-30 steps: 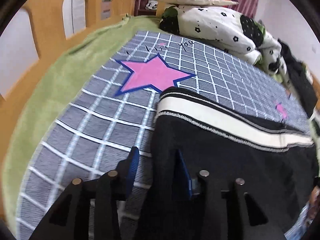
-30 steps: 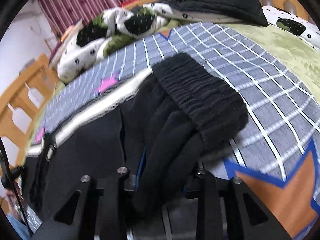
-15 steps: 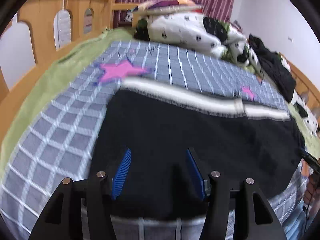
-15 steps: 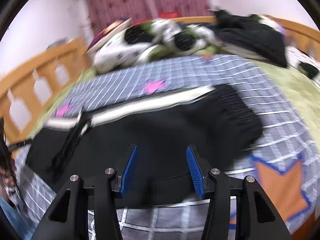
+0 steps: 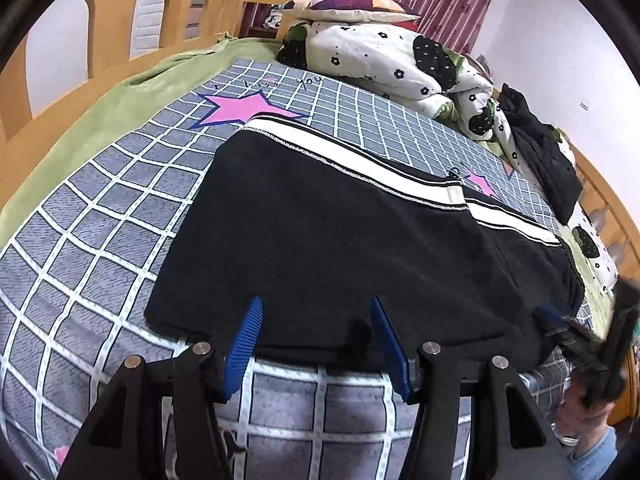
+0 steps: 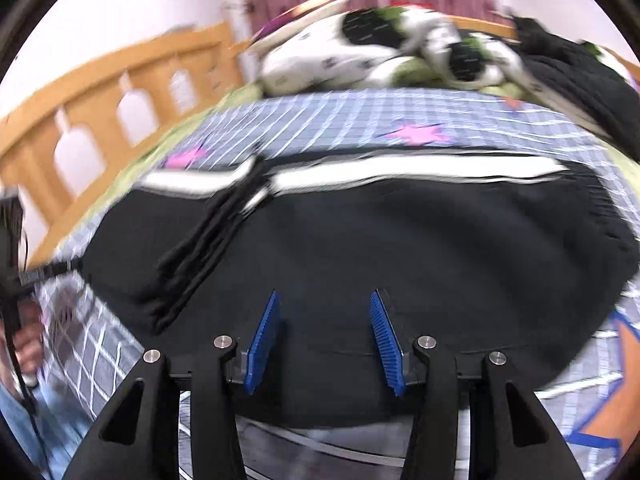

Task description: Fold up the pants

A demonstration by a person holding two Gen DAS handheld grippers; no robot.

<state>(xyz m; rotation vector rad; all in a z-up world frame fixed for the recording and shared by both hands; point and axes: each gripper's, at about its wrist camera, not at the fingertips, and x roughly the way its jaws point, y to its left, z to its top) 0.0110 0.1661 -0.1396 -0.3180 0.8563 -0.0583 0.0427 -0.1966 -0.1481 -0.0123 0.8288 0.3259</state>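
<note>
Grid-check bedspread [image 5: 100,216] w/ pink stars, black pants [image 5: 340,248] lying flat across it.
Left gripper [image 5: 316,338] & right gripper [image 6: 325,338] both wide apart, holding nothing, over pants' near edge; quilt pile [image 5: 384,60], dark clothes [image 5: 540,156] behind; right view blurry, prob. same.

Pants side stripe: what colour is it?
White, edged with thin black lines, on black pants; side stripe is sharpest in the left wrist view.

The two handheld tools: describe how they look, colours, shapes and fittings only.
Both match. The left tool has two black angular finger frames with triangular cut-outs, silver round bolt heads at the joints, and blue ribbed pads on the inner faces. The right tool is the same: black frames, silver bolts, blue ribbed pads. No markings show. A black cable hangs near the person's hand.
</note>
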